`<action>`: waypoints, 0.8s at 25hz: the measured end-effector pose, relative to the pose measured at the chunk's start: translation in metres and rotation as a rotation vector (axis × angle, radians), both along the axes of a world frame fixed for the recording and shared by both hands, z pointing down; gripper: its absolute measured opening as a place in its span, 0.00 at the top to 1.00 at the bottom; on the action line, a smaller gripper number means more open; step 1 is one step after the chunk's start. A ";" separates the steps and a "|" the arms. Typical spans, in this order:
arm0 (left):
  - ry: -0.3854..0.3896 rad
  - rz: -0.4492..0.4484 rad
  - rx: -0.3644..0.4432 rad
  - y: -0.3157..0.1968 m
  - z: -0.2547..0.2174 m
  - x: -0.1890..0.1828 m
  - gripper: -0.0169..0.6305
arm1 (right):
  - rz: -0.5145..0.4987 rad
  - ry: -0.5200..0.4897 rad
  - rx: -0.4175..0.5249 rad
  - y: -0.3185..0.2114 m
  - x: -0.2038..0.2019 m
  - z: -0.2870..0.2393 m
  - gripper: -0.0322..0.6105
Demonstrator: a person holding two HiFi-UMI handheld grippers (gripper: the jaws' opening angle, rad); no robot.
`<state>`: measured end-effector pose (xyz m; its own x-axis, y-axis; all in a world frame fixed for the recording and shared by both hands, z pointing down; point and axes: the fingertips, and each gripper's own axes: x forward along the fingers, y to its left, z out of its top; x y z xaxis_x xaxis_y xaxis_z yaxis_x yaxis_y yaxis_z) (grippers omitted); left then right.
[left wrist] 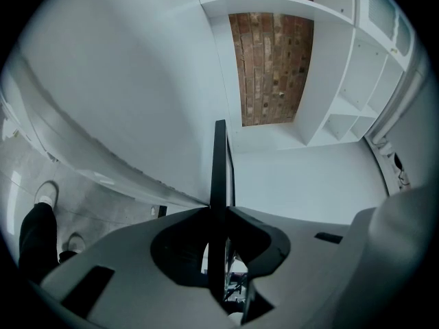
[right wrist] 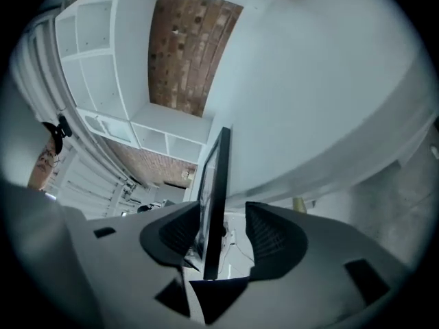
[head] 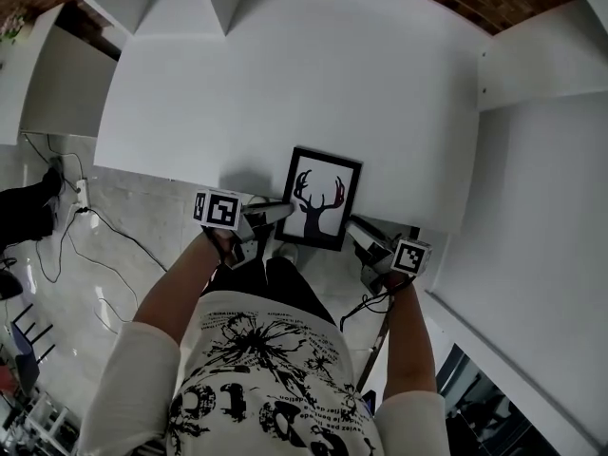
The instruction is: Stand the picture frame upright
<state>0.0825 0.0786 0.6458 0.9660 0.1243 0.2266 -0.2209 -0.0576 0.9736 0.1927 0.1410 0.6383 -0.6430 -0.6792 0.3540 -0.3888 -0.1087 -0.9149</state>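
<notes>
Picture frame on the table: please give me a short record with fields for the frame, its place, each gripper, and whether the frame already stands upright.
frame: picture frame, black border, deer silhouette, face turned up toward the head view
place: near edge of the white table, lower end reaching past that edge
left gripper: jaws shut on the frame's left side
right gripper: jaws open, the frame's right side between them, a gap at one pad
upright: not yet
</notes>
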 end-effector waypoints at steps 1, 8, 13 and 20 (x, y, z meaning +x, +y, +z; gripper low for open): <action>-0.001 0.000 0.000 0.000 0.001 0.000 0.83 | -0.014 -0.024 0.004 -0.003 -0.003 0.001 0.65; -0.002 0.020 0.009 -0.001 -0.008 0.001 0.83 | -0.101 -0.102 -0.007 -0.015 -0.019 -0.009 0.81; -0.016 0.017 0.026 -0.002 -0.008 0.000 0.83 | -0.124 -0.119 0.001 -0.017 -0.021 -0.010 0.82; -0.015 0.008 0.085 0.000 -0.002 0.002 0.83 | -0.204 -0.087 0.028 -0.015 -0.019 0.001 0.81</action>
